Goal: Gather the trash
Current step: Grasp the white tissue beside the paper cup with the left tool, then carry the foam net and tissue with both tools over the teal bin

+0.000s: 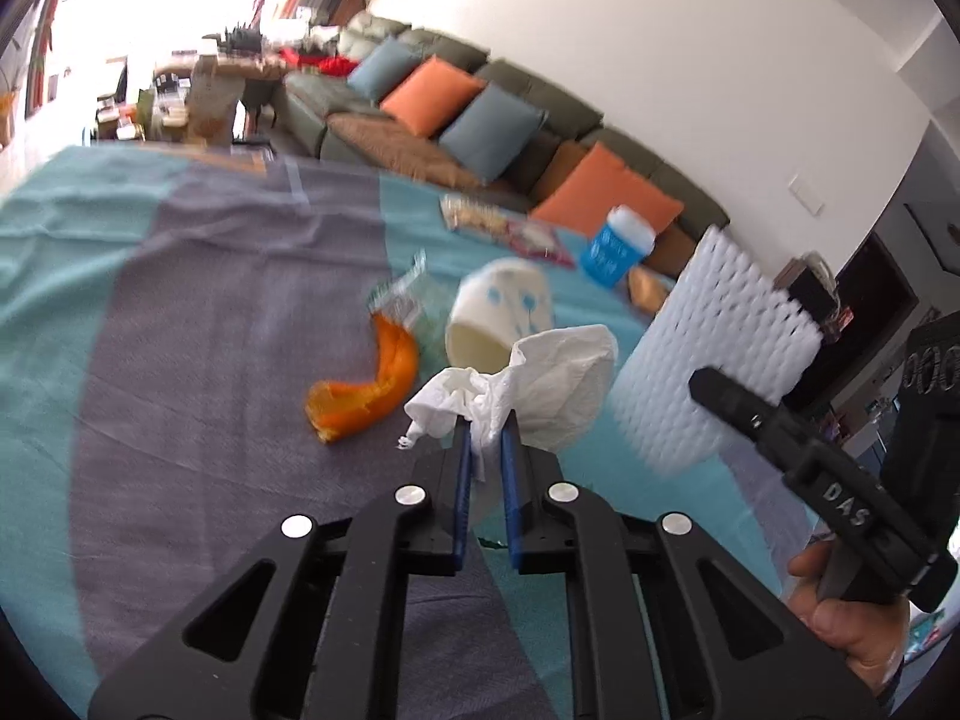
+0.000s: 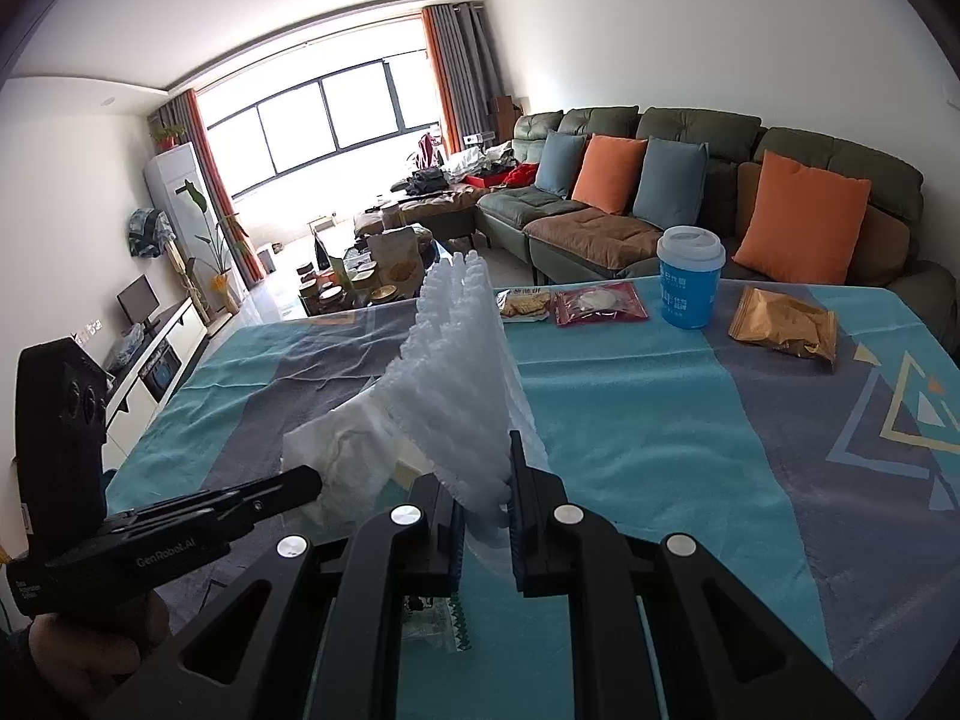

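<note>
My left gripper (image 1: pixel 485 420) is shut on a crumpled white tissue (image 1: pixel 552 378), which bulges out above its blue pads. The same tissue (image 2: pixel 342 450) shows in the right wrist view beside the left gripper's tip (image 2: pixel 306 483). My right gripper (image 2: pixel 486 474) is shut on the lower edge of a white foam net sleeve (image 2: pixel 456 372) that stands up from its fingers. From the left wrist view the foam sleeve (image 1: pixel 714 348) hangs close to the right of the tissue. On the tablecloth lie an orange peel (image 1: pixel 372 390), a clear wrapper (image 1: pixel 402 294) and a tipped white paper cup (image 1: pixel 498 318).
A blue cup with a white lid (image 2: pixel 689 279), a biscuit pack (image 2: pixel 523 303), a red snack pouch (image 2: pixel 600 303) and a brown bag (image 2: pixel 783 324) sit along the table's far edge. Another clear wrapper (image 2: pixel 432 624) lies under my right gripper. A sofa with cushions (image 2: pixel 660 180) stands behind.
</note>
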